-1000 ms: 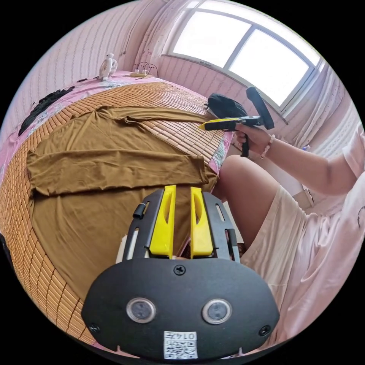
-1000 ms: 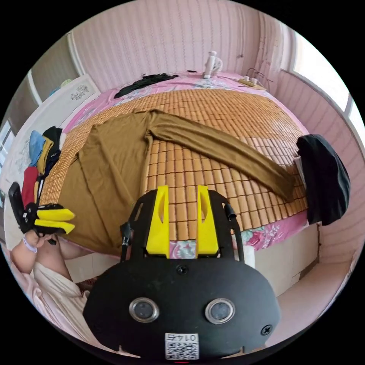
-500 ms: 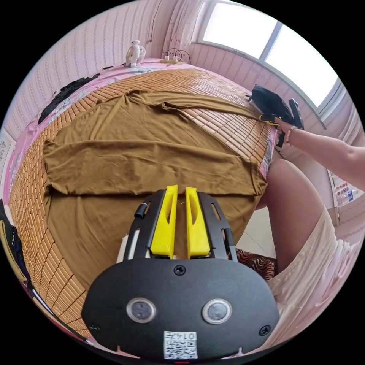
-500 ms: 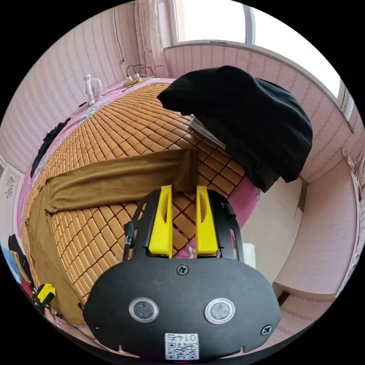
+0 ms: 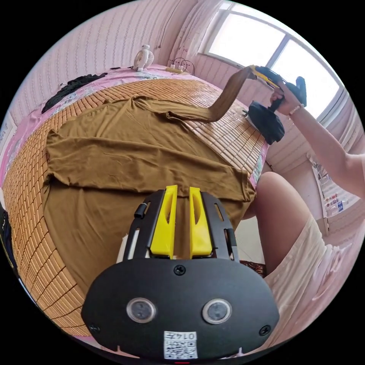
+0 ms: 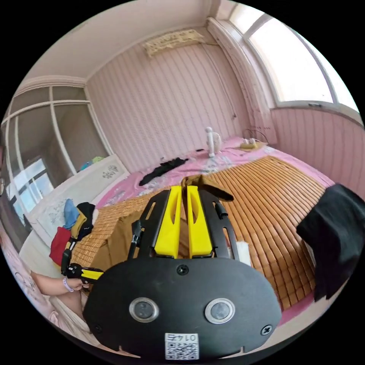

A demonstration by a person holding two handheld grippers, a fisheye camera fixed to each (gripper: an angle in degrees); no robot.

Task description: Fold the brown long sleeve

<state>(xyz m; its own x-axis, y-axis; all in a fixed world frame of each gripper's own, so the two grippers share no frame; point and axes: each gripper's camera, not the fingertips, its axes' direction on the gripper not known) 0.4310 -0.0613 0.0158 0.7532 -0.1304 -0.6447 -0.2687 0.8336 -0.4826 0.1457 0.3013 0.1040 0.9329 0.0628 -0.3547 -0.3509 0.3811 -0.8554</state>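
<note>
My right gripper (image 5: 254,70) pinches the sleeve (image 5: 228,95), upper right; its thin hold could slip. My left gripper (image 5: 181,224) hangs narrowly parted, empty, above the shirt (image 5: 125,152).

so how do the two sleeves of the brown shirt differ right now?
The far sleeve is lifted off the mat, its cuff clamped in the right gripper. The near sleeve lies flat, folded across the shirt body, with the left gripper hovering over it. Same brown fabric on both.
</note>
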